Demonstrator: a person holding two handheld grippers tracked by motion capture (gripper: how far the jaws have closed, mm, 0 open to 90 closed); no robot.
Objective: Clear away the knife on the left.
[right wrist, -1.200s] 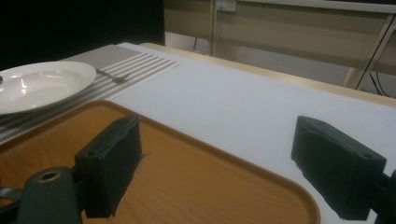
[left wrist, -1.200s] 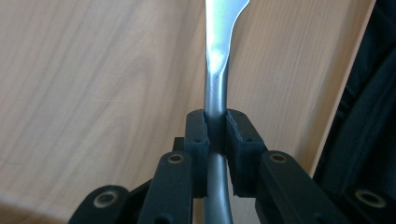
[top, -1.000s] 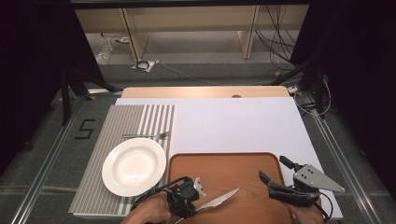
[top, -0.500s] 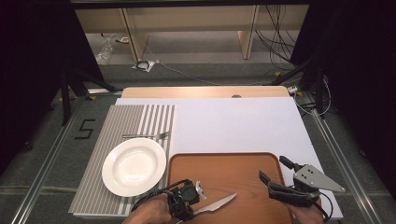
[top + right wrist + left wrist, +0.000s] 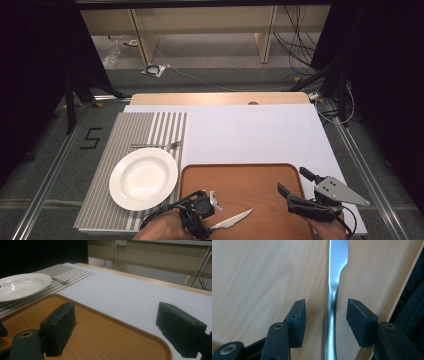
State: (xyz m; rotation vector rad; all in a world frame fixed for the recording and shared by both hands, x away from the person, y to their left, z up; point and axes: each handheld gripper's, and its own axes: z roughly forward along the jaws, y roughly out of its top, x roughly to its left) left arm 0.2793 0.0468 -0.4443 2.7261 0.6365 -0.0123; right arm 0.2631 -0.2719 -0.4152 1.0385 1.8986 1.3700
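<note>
While the table knife lies flat on the brown tray, its handle runs between the 2 pads of the left gripper, neither pad touching it; the jaws have just been opening and stand about half apart, holding nothing. Its blade points away from that gripper, toward the right gripper, which hangs wide open and empty over the tray's far-right corner. Left of the left gripper sit a white plate and fork on a striped placemat.
</note>
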